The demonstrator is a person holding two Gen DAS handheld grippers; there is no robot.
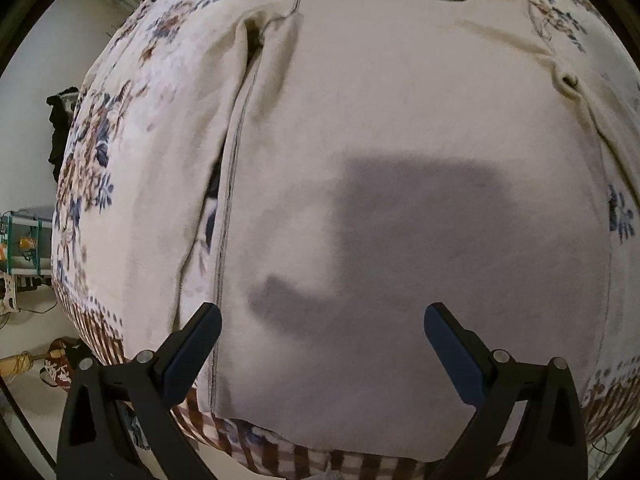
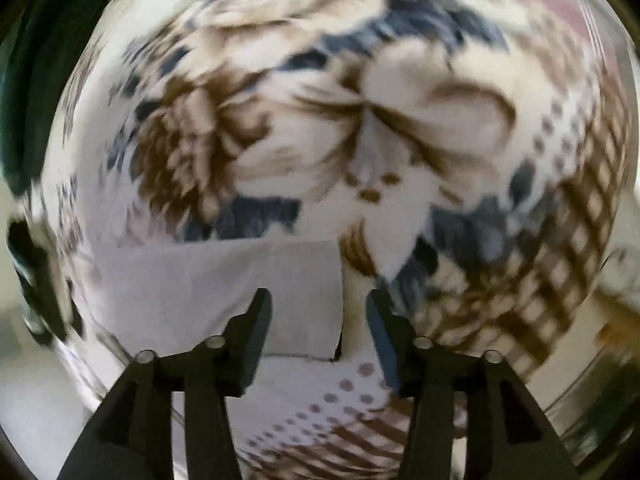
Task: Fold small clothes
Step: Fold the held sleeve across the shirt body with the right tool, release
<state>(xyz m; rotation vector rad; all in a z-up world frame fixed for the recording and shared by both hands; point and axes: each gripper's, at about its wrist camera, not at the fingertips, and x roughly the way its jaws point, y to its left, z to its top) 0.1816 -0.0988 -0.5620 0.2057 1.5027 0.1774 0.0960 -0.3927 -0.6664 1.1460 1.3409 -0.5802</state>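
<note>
A cream garment [image 1: 380, 128] lies spread flat on a floral blanket [image 1: 96, 148], with a sleeve folded in along its left side and a dark collar at the top. My left gripper [image 1: 322, 320] is open and empty, just above the garment's lower part. My right gripper [image 2: 320, 312] is open and empty over the floral blanket [image 2: 280, 120]; the view is blurred. A pale flat cloth edge [image 2: 224, 280] lies under its left finger; I cannot tell whether it is the garment.
The blanket has a brown checked border [image 1: 304, 456] at the near edge. To the left, off the blanket, are dark clothing [image 1: 60, 128], a green-framed rack [image 1: 24, 240] and items on the floor [image 1: 56, 368].
</note>
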